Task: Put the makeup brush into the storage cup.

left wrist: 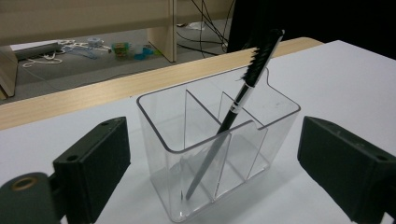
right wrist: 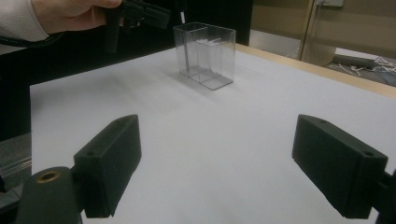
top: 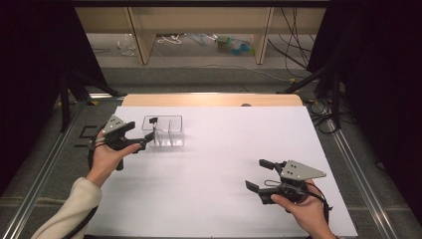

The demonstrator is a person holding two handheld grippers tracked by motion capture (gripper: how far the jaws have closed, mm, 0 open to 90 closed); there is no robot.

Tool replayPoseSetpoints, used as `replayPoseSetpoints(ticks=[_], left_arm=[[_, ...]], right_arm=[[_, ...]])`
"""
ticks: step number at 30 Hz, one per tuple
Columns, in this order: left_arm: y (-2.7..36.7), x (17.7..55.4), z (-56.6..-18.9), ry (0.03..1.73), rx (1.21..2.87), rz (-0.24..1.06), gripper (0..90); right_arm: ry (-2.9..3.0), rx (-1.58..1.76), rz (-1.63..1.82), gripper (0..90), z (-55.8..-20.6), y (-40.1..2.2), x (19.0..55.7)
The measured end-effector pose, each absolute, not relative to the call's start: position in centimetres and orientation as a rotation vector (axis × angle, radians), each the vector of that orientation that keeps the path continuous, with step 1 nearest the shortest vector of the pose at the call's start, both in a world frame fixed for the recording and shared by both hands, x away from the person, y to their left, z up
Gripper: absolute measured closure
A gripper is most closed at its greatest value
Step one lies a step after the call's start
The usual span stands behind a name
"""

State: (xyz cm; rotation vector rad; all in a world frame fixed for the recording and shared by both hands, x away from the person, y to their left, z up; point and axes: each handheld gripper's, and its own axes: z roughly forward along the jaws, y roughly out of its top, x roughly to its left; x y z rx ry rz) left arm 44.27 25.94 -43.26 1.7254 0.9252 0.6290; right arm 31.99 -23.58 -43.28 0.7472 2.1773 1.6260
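Note:
A clear plastic organizer with three compartments stands on the white table at the far left. A black pen with a silver band leans in its end compartment, its top sticking out above the rim. My left gripper is open just left of the organizer, and its jaws stand either side of the organizer's near wall without touching it. My right gripper is open at the near right, holds nothing, and faces the organizer from afar.
A wooden strip runs along the table's far edge. Beyond it are wooden shelf legs, cables and small litter on the floor. Metal rails flank the table. A hand holds the left gripper.

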Motion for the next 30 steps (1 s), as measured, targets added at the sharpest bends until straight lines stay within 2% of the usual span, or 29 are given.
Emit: replayPoseSetpoints(ticks=[30], left_arm=[[25.3,41.1,-43.2,0.876,1.739,0.603,9.6]], right_arm=[[2.187,0.747,1.617,16.8,-43.2,-23.6,31.9]])
